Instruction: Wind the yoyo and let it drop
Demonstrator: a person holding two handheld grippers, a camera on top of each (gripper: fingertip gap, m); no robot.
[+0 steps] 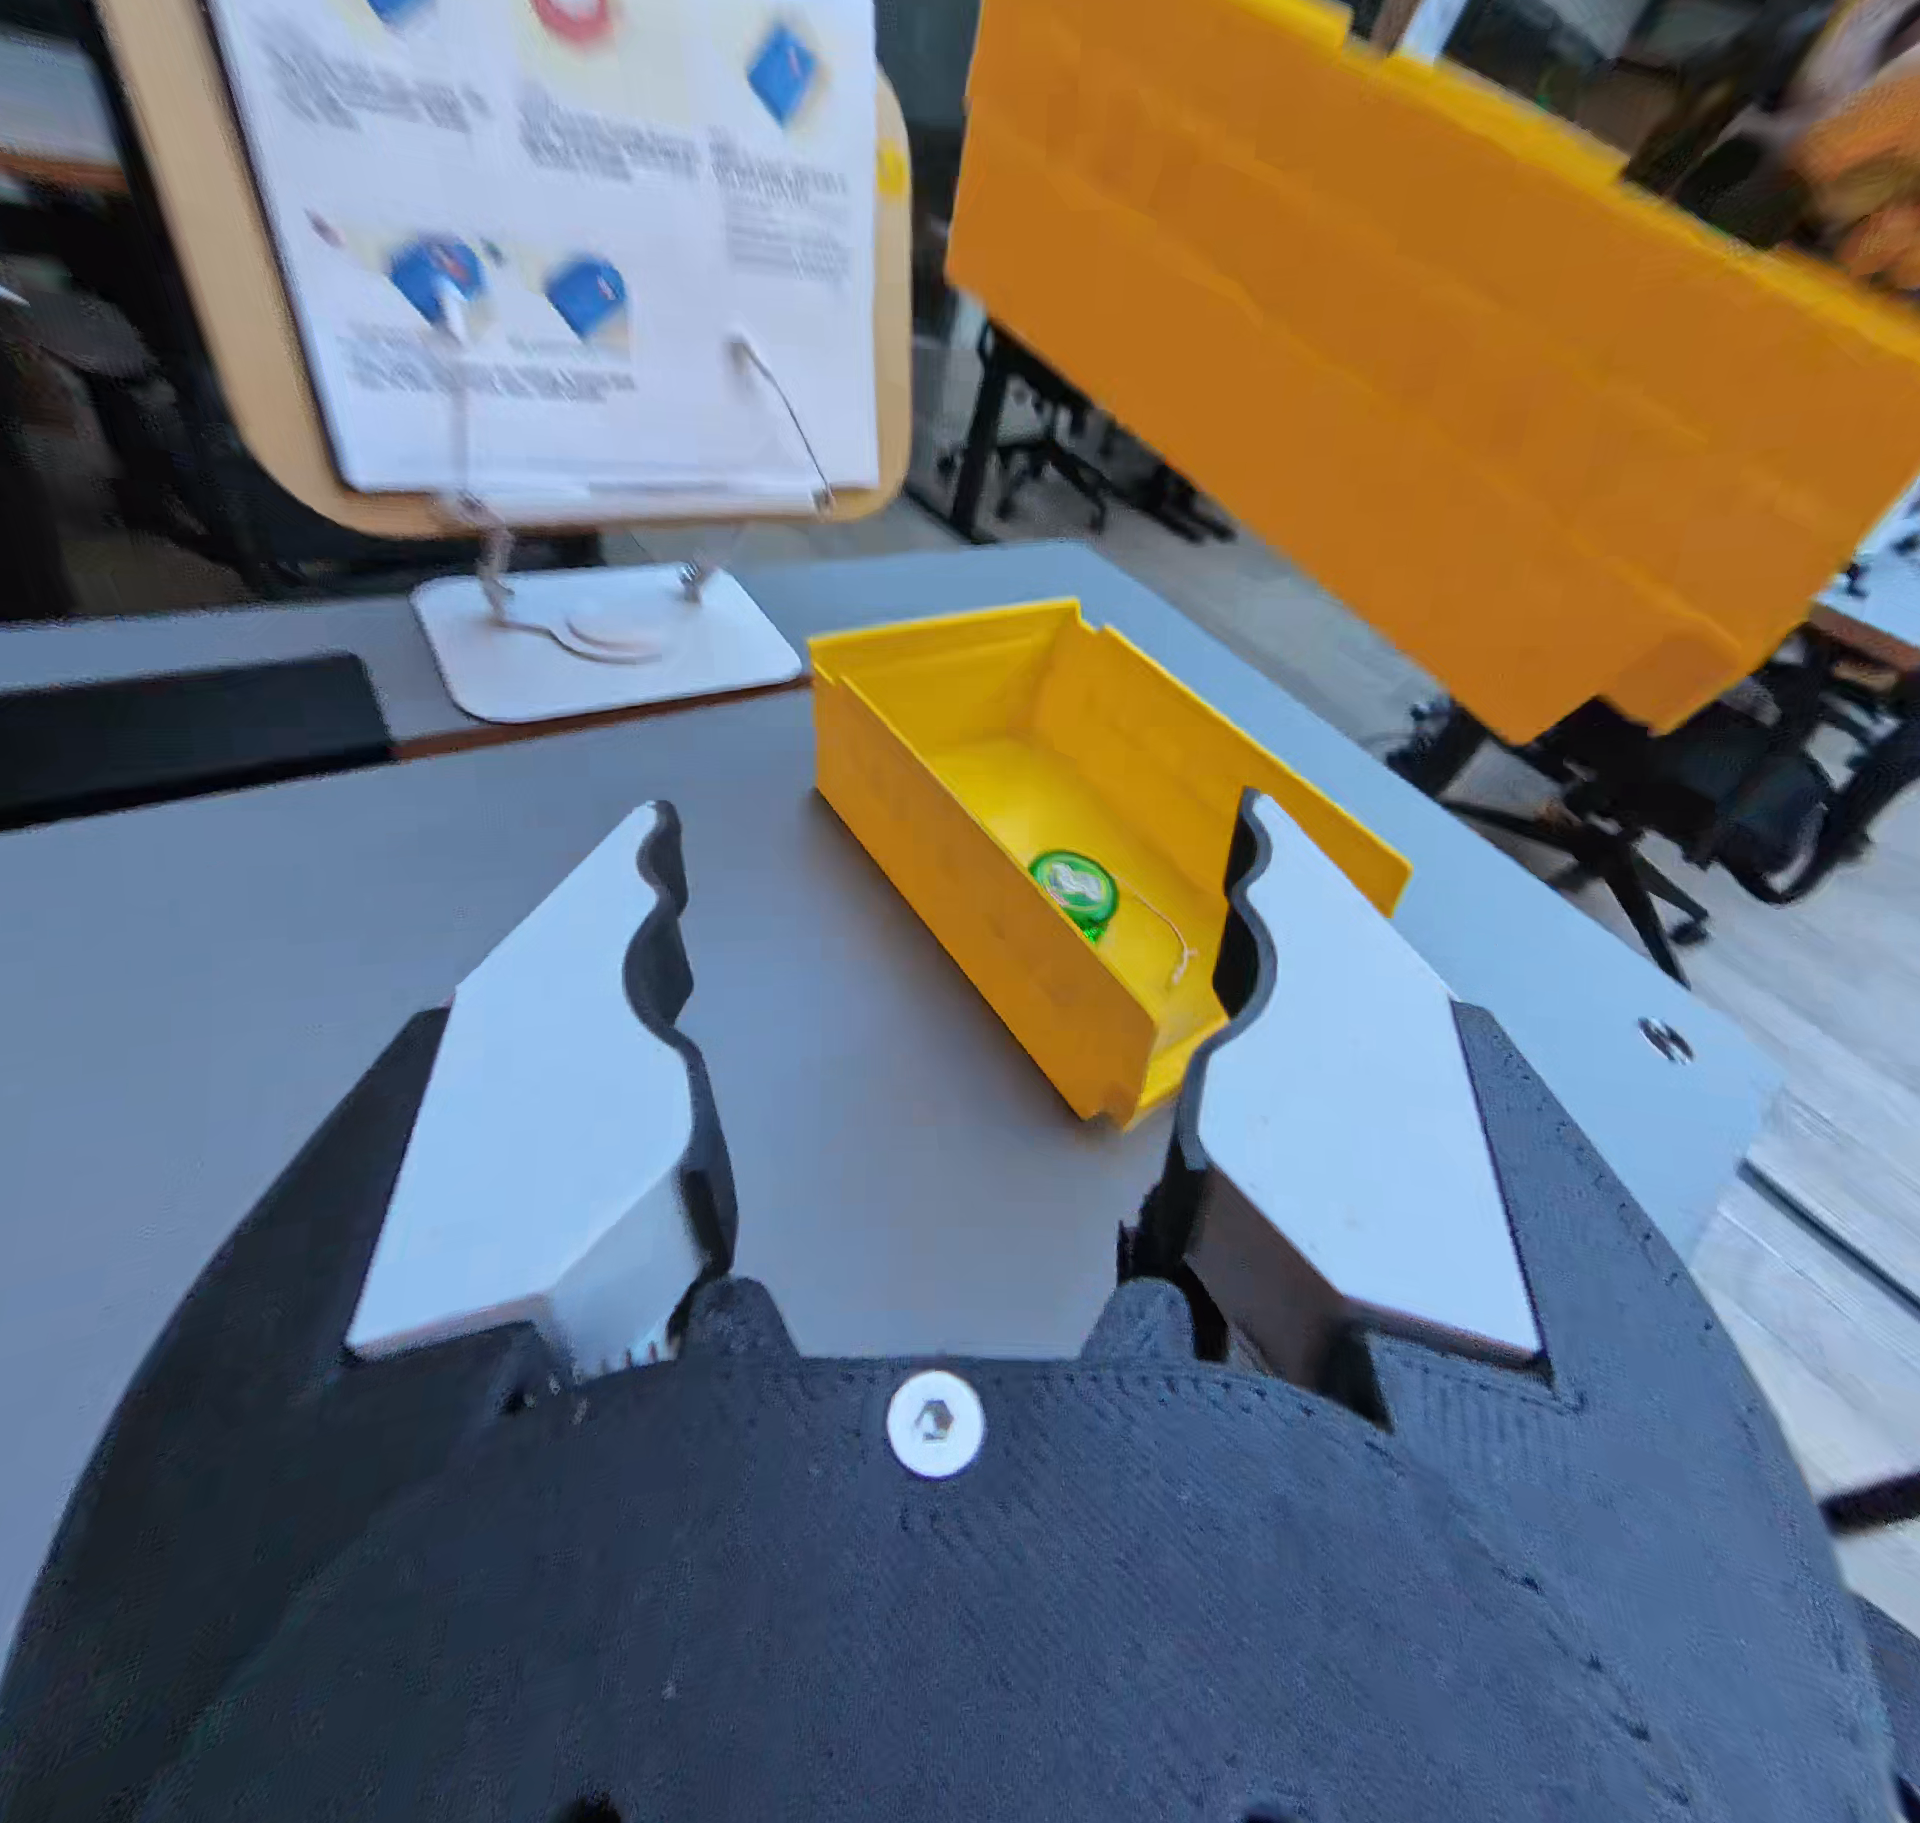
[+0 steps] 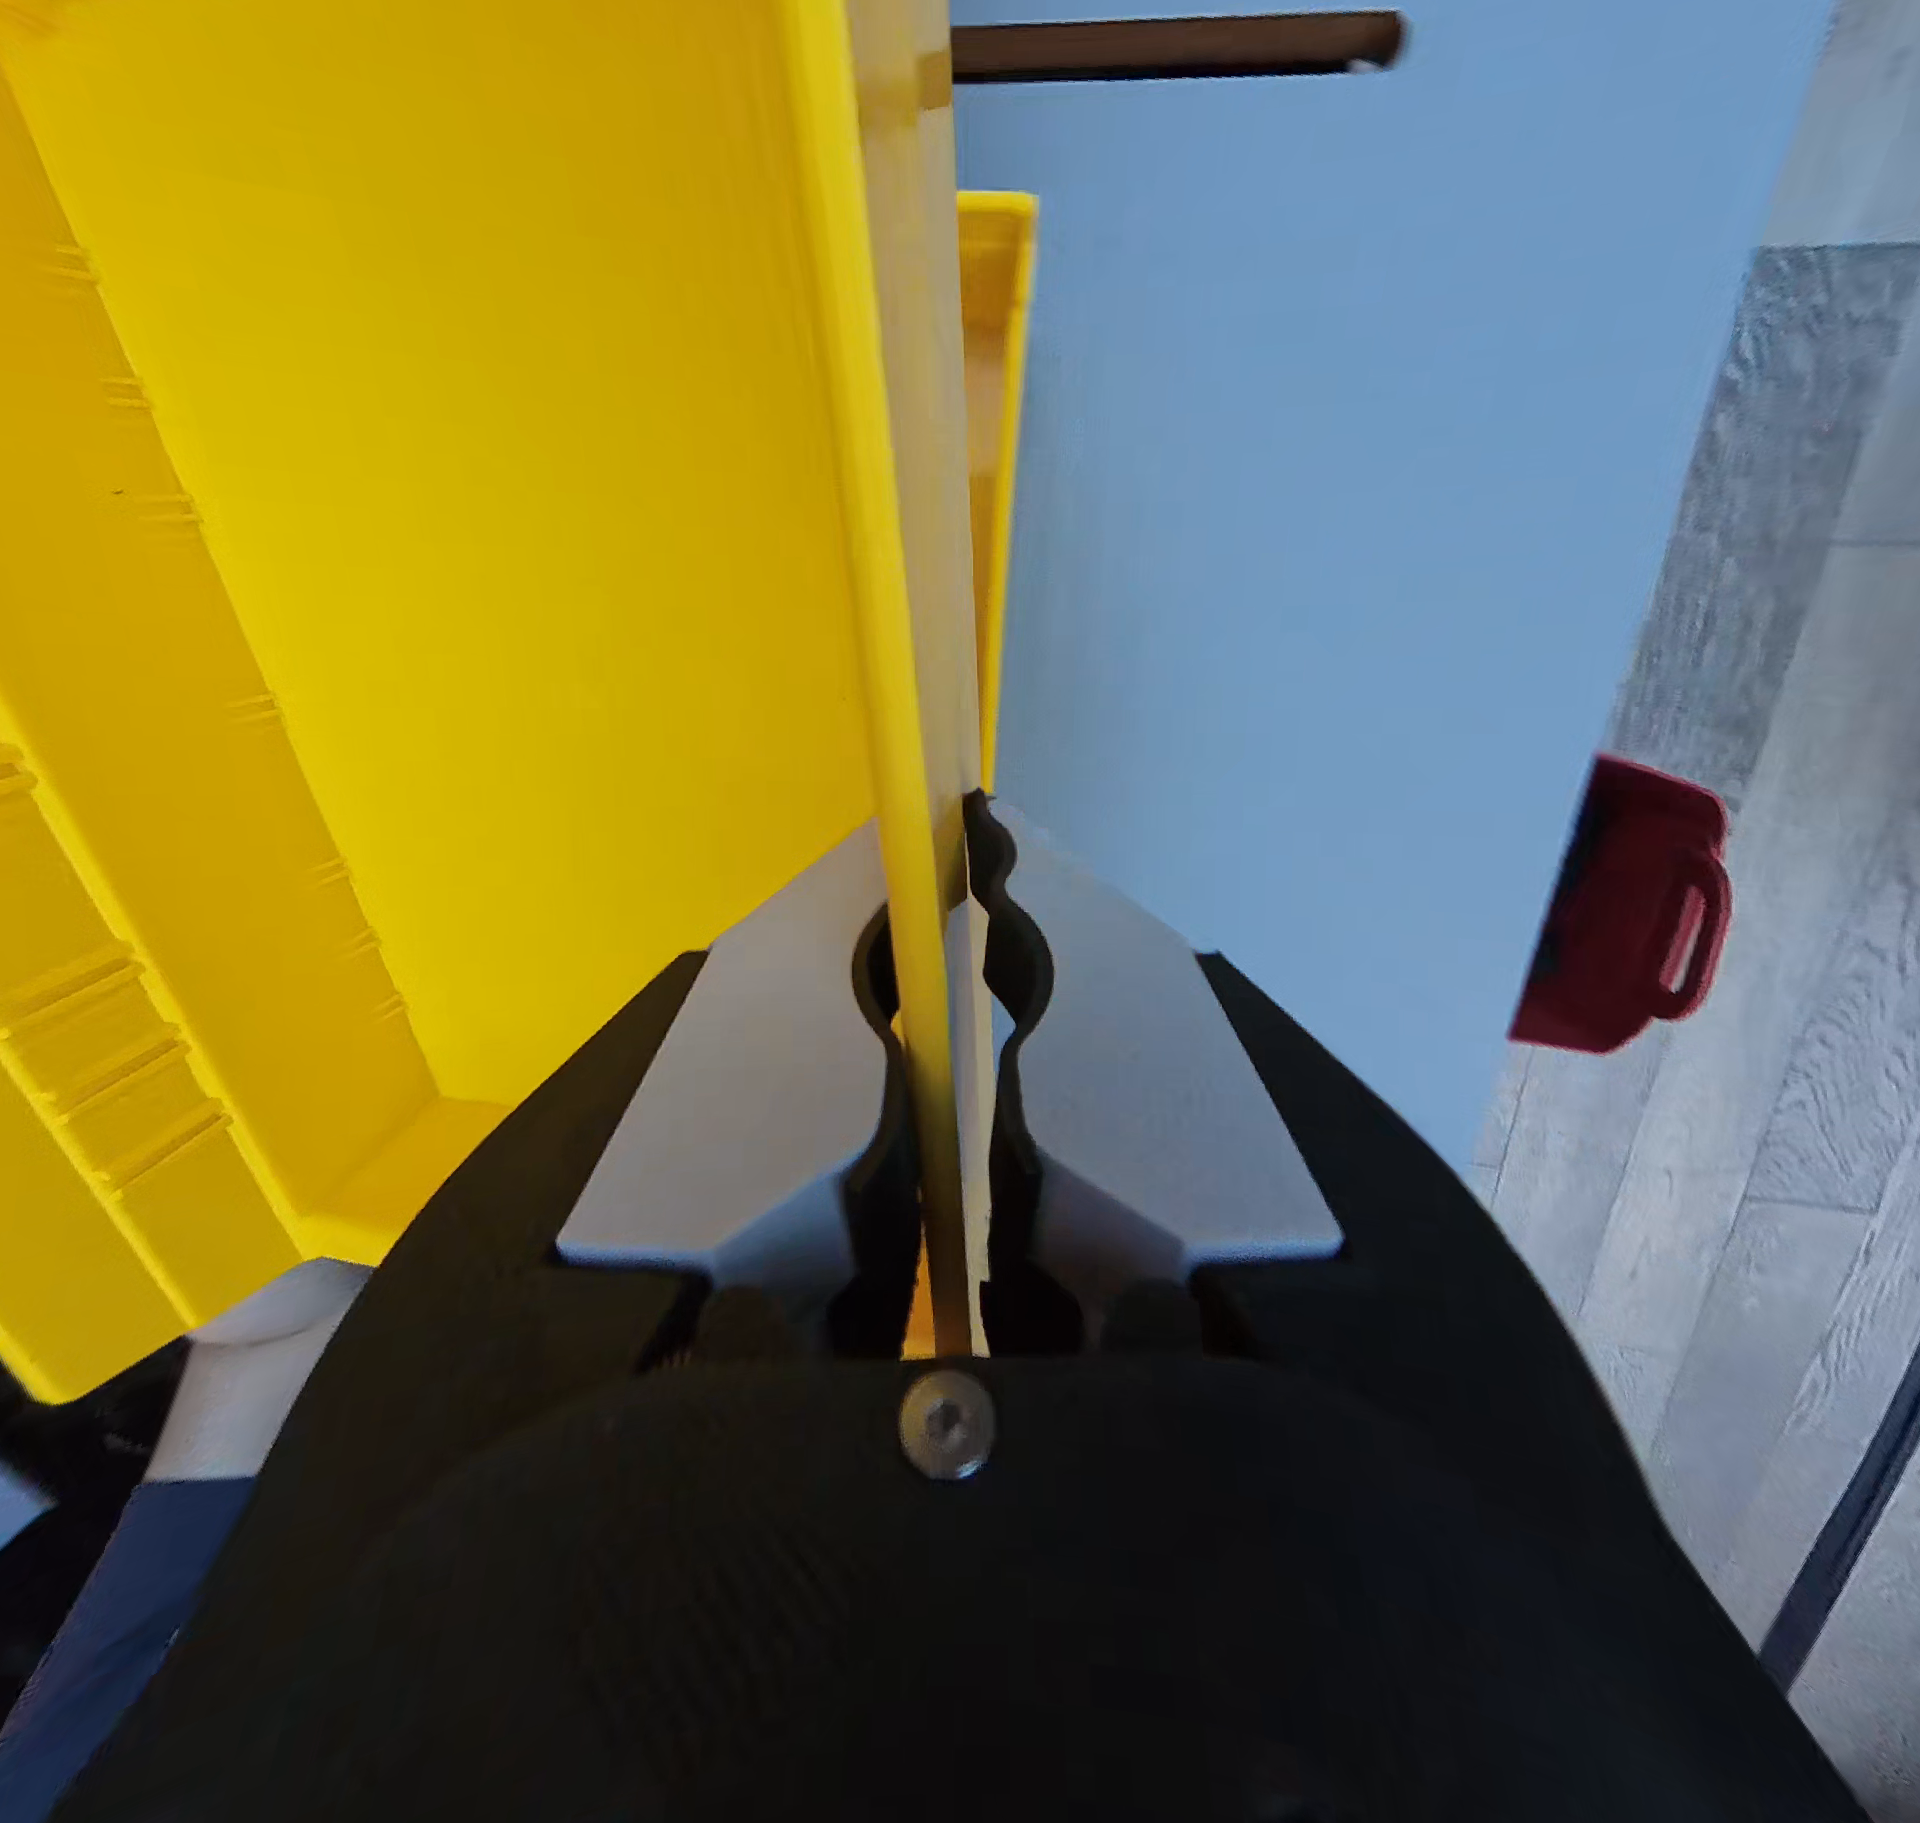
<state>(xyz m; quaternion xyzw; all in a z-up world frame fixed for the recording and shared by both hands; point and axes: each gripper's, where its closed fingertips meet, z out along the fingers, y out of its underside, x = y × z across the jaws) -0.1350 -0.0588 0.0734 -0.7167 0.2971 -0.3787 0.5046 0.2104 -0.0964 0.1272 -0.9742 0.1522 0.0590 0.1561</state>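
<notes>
Left wrist view looks down a spread, empty left gripper tilted toward the grey table; just ahead and right of its fingertips sits a small yellow bin, and the green yoyo lies on the bin's floor, its thin string trailing loose, so unwound, probably parked there for pickup. Right gripper is clenched on the edge of a large yellow lid, apparently lifted clear of the bin, held steeply over a blue surface.
</notes>
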